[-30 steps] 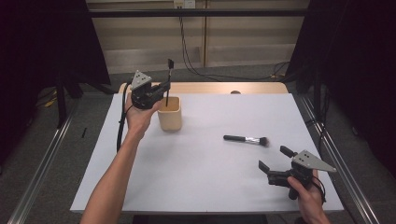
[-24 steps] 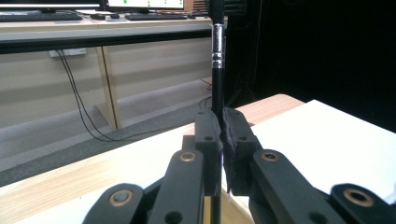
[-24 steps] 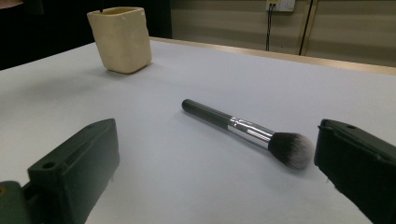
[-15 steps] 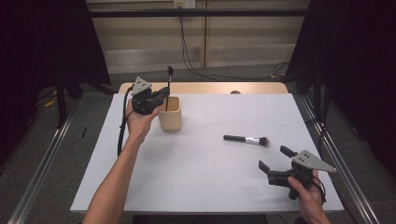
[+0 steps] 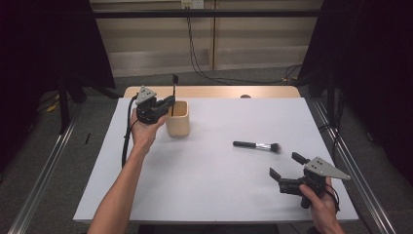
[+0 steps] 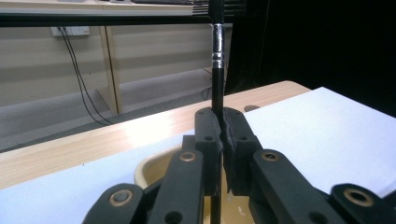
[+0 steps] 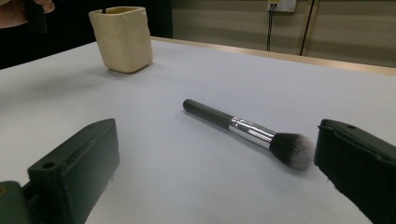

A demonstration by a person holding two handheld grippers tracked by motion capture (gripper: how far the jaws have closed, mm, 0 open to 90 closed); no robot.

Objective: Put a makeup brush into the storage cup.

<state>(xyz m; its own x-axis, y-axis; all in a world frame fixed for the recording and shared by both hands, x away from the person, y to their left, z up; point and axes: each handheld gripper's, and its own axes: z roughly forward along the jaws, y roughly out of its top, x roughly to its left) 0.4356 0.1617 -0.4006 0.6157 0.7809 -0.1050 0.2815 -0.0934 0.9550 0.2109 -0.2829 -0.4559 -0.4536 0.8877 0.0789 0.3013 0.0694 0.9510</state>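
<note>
1. The left gripper is sinking lower over the cream cup than it stood a second ago, carrying a thin black brush down with it; the brush is standing upright with its lower end inside the cup's mouth.
2. The left jaws are pressing together on the brush's slim black handle, as the left gripper view is showing, with a ringed silver ferrule sitting above the grip.
3. The right gripper is resting at the near right of the table, unmoved since the earlier pictures, its jaws standing wide apart with nothing between them.
4. A second, thicker brush is lying flat on the white table, unmoved, between the cup and the right gripper and well apart from both; in the right gripper view it is showing a dark matte handle, a shiny silver ferrule and a rounded, soft grey-tipped head.
5. The cup is looking matte and slightly uneven, with squarish, rounded walls in pale cream.
6. The table is wearing a smooth white cover over a light wood top, whose far edge is showing.
7. No writing is legible on any object.
</note>
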